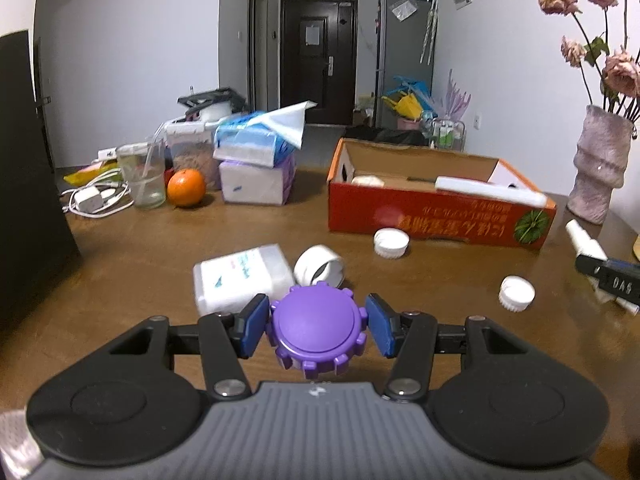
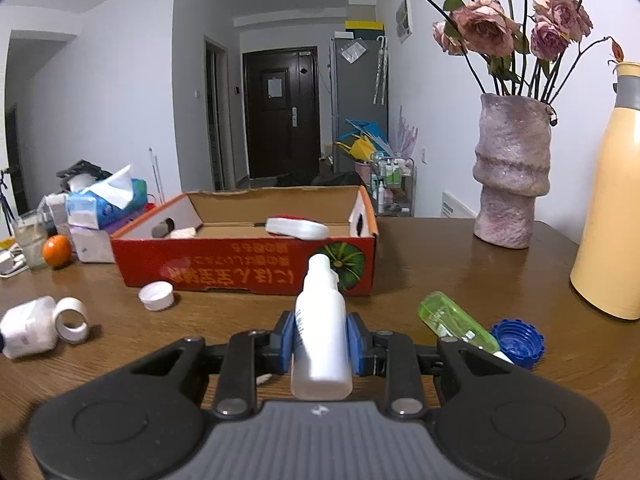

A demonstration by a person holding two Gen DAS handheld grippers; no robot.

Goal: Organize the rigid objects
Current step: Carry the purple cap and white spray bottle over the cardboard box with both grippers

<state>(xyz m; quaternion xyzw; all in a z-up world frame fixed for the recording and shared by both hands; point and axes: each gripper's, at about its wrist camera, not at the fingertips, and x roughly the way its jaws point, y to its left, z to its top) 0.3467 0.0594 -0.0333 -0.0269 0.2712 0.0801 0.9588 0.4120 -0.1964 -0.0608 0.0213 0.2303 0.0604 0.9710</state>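
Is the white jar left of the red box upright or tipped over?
Tipped. The white jar lies on its side on the table, open mouth facing sideways, no cap on it.

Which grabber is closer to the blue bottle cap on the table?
The right one. The right gripper, holding a white spray bottle, has the blue cap just beside it. The left gripper, holding a purple lid, has no blue cap in its view.

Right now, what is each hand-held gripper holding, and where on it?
Left hand-held gripper: purple ridged cap, clamped across its rim. Right hand-held gripper: white spray bottle, gripped on its body sides.
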